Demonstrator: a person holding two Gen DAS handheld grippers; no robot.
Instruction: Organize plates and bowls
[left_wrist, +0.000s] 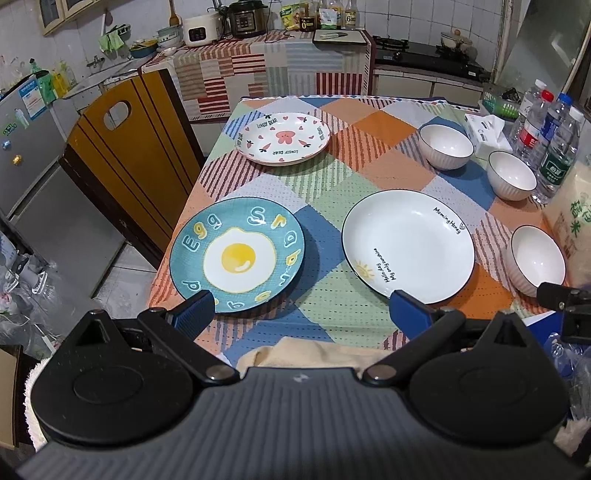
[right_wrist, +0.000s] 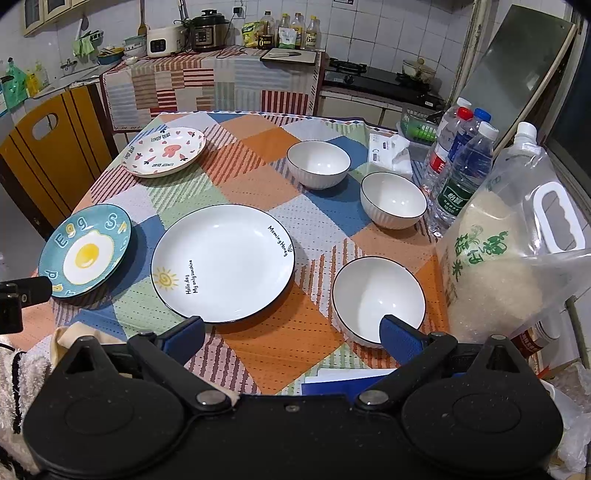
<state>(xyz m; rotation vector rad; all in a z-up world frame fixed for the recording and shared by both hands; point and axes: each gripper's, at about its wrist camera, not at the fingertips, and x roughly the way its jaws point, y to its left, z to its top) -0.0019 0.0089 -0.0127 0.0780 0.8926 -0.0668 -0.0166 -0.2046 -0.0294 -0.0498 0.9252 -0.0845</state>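
Three plates and three bowls are spread singly on the checked tablecloth (left_wrist: 332, 177). The egg plate (left_wrist: 237, 254) is seen just beyond the left gripper (left_wrist: 301, 308), toward its left finger, with the white sun plate (left_wrist: 408, 245) toward its right finger. The pink plate (left_wrist: 283, 138) is set far left. The nearest bowl (right_wrist: 378, 297) is found just ahead of the right gripper (right_wrist: 291, 334); two more bowls (right_wrist: 318, 164) are lined up behind it. Both grippers are held low at the near edge, fingers spread wide, nothing gripped.
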